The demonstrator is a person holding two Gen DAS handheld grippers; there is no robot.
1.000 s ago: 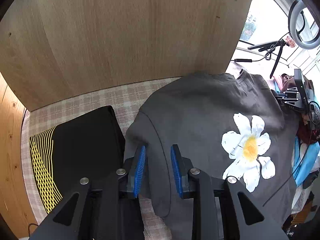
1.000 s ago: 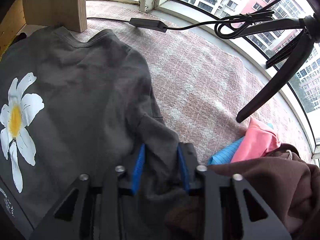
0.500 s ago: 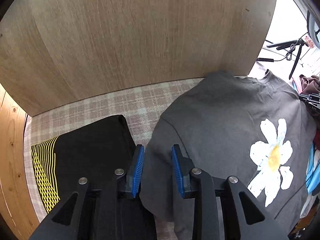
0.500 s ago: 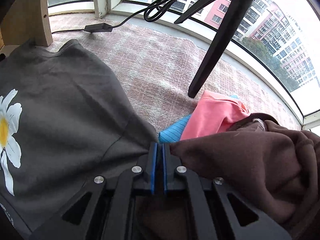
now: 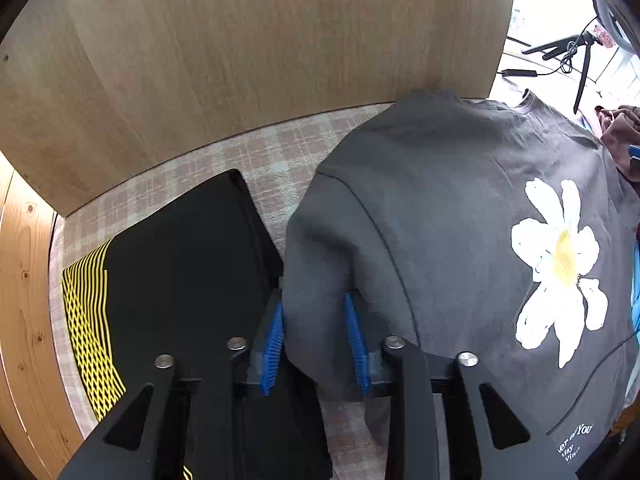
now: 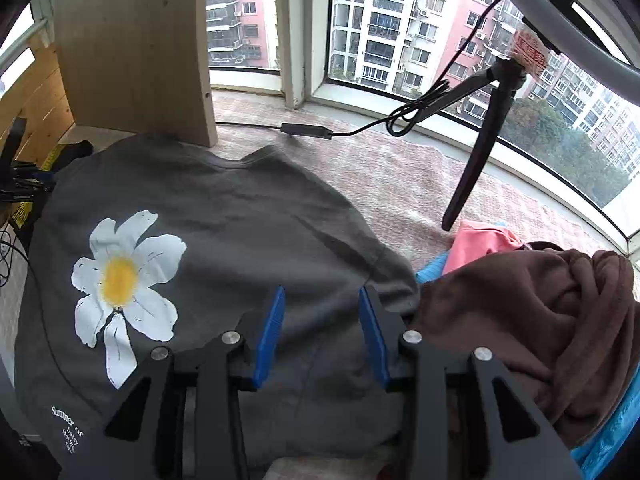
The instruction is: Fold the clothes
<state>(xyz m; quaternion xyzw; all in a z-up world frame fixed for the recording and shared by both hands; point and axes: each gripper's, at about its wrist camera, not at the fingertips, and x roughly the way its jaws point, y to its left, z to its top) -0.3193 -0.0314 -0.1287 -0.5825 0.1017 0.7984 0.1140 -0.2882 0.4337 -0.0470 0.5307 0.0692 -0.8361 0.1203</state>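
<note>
Since the last frame the right gripper (image 6: 321, 296) has let go & lifted. Its fingers were pinched shut on grey cloth before; they have just been opening and now stand apart w/ nothing between the pads, over the near-right part of the grey sweatshirt (image 6: 240, 220). More of the shirt shows in the right wrist view than before, incl. the white daisy print (image 6: 124, 276) w/ yellow centre & small white lettering below it. The left gripper (image 5: 314, 300) sits lower on the shirt's left sleeve (image 5: 320, 260). Its jaws have just been closing, but the blue pads still show a gap; the sleeve fills it edge to edge, and I can't tell if they bite yet. The sweatshirt lies flat, print up, on a pink-checked cloth (image 5: 260, 152), its collar toward the upright wooden board (image 5: 240, 40). Just left of the sleeve is a folded black garment (image 5: 180, 260) w/ yellow stripes. To the right of the shirt is a heap: brown garment (image 6: 540, 312) on top, pink (image 6: 480, 240) & blue (image 6: 430, 270) ones showing from under it. A black tripod leg (image 6: 476, 160) stands behind the heap, by the window.
</note>
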